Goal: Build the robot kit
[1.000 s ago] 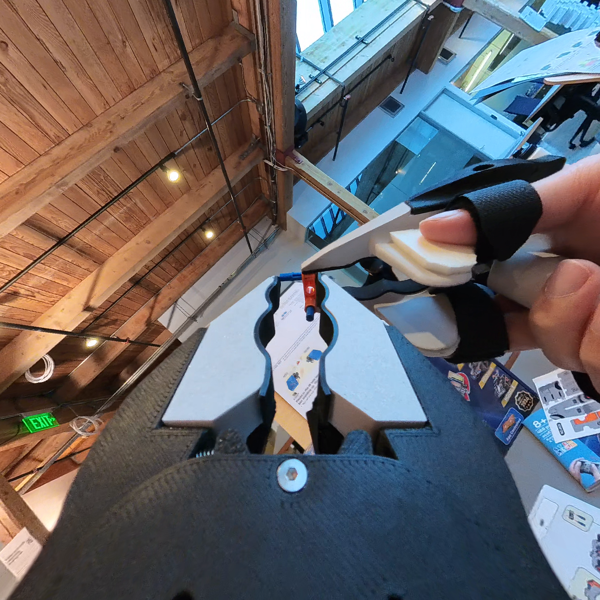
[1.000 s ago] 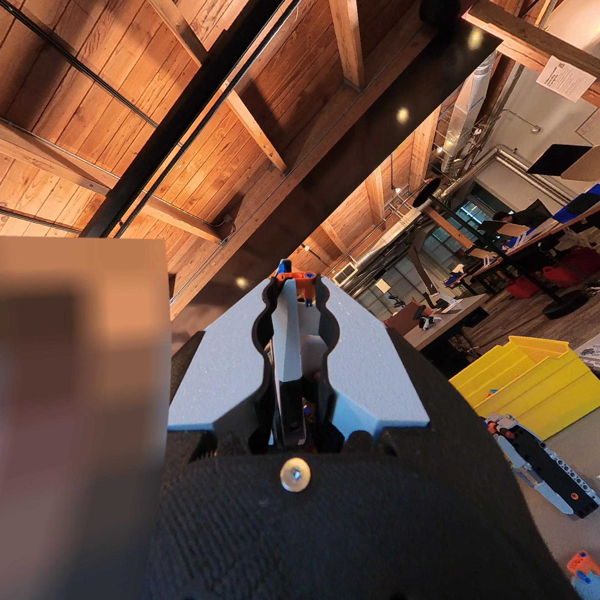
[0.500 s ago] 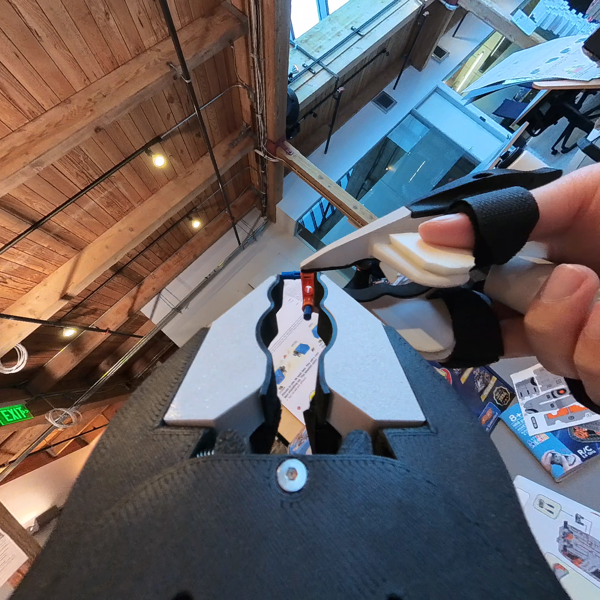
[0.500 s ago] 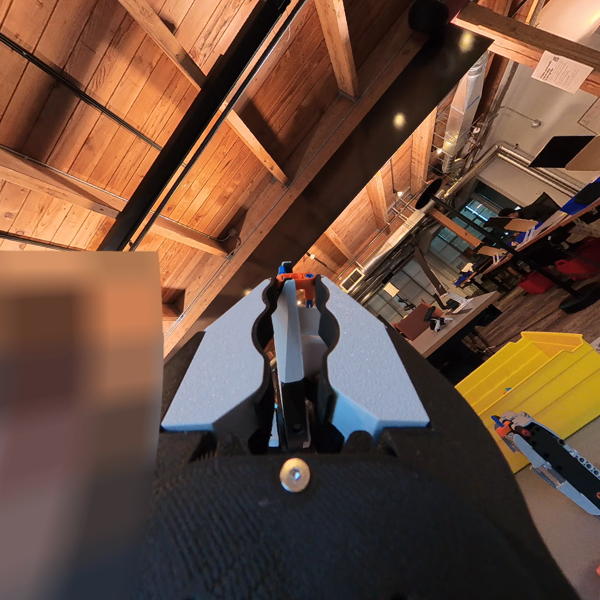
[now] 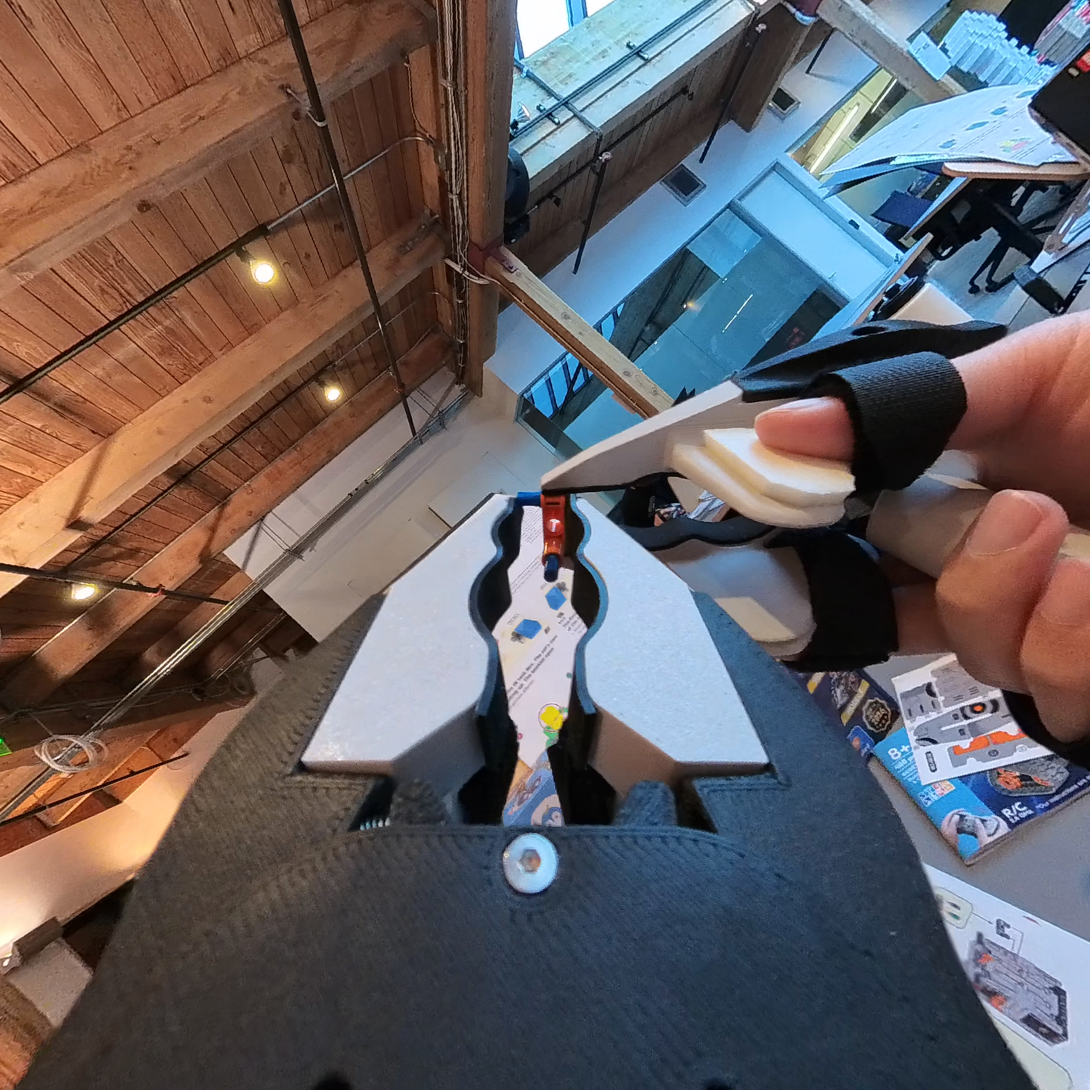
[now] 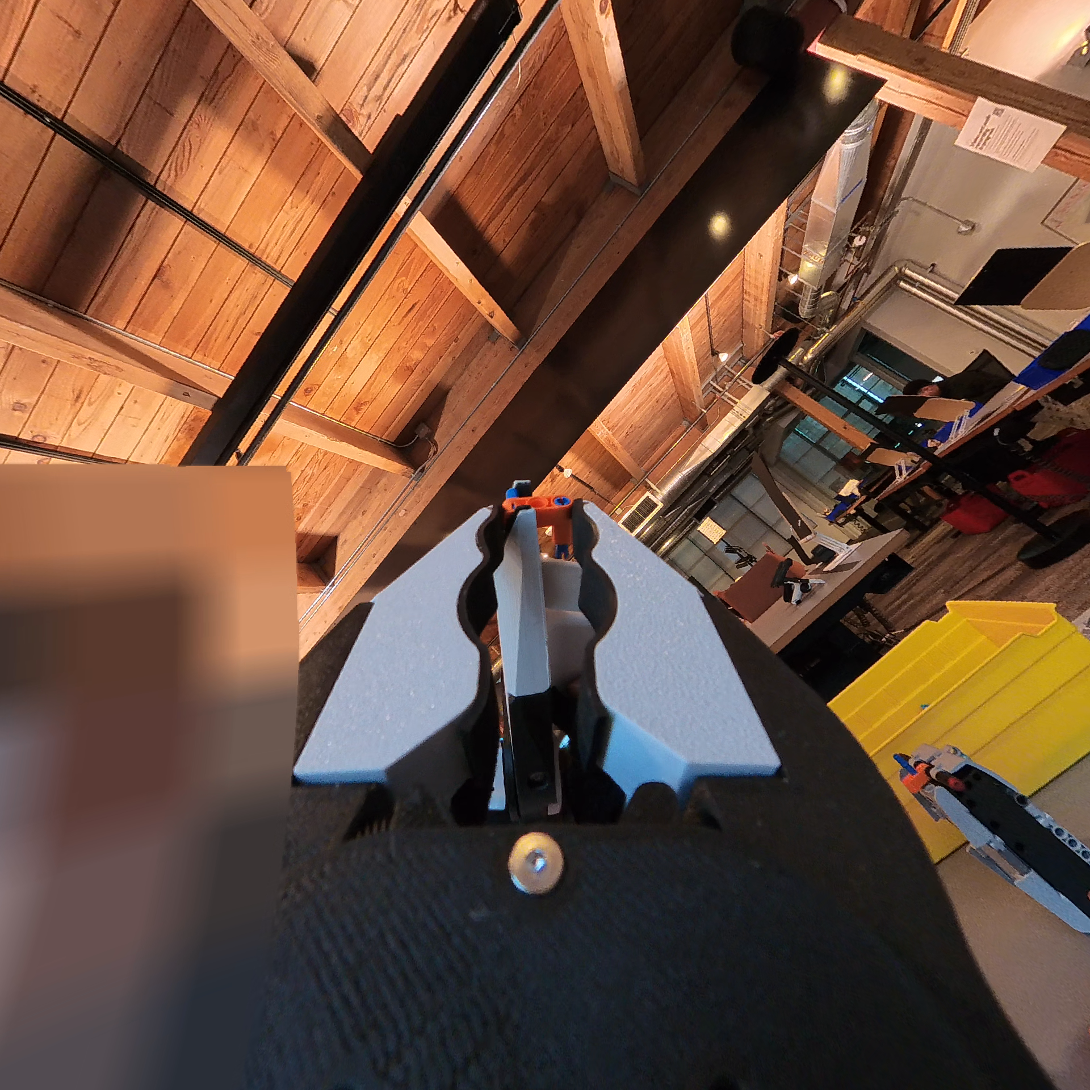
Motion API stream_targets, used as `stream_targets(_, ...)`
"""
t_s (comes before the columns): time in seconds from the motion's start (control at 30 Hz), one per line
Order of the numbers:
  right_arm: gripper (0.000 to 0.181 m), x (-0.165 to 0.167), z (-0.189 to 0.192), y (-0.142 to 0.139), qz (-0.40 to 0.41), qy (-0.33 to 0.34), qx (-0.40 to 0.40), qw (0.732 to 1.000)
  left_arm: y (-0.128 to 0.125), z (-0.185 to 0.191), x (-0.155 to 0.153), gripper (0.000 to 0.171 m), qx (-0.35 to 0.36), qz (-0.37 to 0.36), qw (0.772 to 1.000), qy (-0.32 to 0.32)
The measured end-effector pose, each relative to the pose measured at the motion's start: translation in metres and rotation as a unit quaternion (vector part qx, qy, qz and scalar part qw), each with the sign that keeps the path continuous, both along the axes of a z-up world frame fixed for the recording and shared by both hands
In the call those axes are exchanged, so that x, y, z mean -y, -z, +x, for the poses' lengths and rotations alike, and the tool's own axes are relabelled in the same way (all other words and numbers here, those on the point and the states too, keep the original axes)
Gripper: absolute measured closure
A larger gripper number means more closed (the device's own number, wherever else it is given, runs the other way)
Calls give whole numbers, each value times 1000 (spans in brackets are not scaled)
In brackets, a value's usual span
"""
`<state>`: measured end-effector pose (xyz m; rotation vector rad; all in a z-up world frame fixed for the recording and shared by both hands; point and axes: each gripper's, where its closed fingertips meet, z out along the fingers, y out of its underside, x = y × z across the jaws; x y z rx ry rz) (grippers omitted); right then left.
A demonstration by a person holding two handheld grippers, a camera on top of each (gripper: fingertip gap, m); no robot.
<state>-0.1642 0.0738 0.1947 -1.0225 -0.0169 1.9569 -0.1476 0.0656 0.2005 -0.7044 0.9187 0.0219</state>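
Observation:
A small orange connector piece (image 5: 553, 531) with blue pins is pinched at the tips of my left gripper (image 5: 541, 501), whose jaws are nearly together. My right gripper (image 5: 545, 488), strapped to a hand (image 5: 1003, 531), comes in from the right and its thin tips grip the top of the same piece. In the right wrist view the orange piece (image 6: 539, 504) spans the tips of my right gripper (image 6: 542, 507), and a grey finger (image 6: 522, 619) of the left gripper shows edge-on through the gap. Both grippers are raised, pointing up toward a wooden ceiling.
Blue booklets (image 5: 973, 784) and a printed instruction sheet (image 5: 1014, 991) lie on the grey table at lower right. Another printed sheet (image 5: 542, 649) shows through the left gripper's gap. A yellow bin (image 6: 973, 696) and a partly built grey-and-black model (image 6: 1003, 826) sit at lower right. Only a small space, under 4 cm, lies between the two pairs of fingers.
Both grippers stay shut on the orange piece. The left wrist view has tilted a little, so the ceiling lights slid up-left and more of the printed sheet shows through the gap.

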Motion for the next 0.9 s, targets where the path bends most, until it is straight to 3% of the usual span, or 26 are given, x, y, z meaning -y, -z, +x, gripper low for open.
stream_targets(0.2, 159, 0, 2, 0, -4, -2, -6, 1000, 0, 0, 0, 158, 6, -10, 1000, 9)
stream_targets(0.37, 159, 2, 4, -5, 14, 13, 0, 1000, -6, 1, 4, 157, 42, 31, 998, 18)
stream_targets(0.47, 159, -14, 29, -6, 37, 96, 9, 995, -15, -5, 13, 139, 85, -40, 989, 114)
stream_targets(0.53, 159, -29, 54, -8, 105, 218, 65, 968, -25, -17, 17, 143, 133, -137, 957, 220)
stream_targets(0.57, 159, -34, 63, -8, 161, 295, 124, 934, -28, -22, 16, 149, 154, -200, 928, 275)
stream_targets(0.6, 159, -39, 68, -5, 215, 372, 197, 881, -31, -27, 10, 147, 175, -265, 892, 321)
stream_targets(0.67, 159, -47, 70, 5, 305, 480, 333, 752, -27, -31, -6, 142, 201, -381, 813, 390)
stream_targets(0.77, 159, -45, 52, 18, 405, 534, 445, 594, -2, -24, -28, 141, 185, -525, 704, 442)
stream_targets(0.83, 159, -38, 39, 20, 445, 548, 467, 533, 13, -18, -35, 135, 166, -581, 653, 457)
stream_targets(0.9, 159, -25, 23, 20, 487, 541, 462, 507, 24, -15, -39, 142, 150, -601, 636, 461)
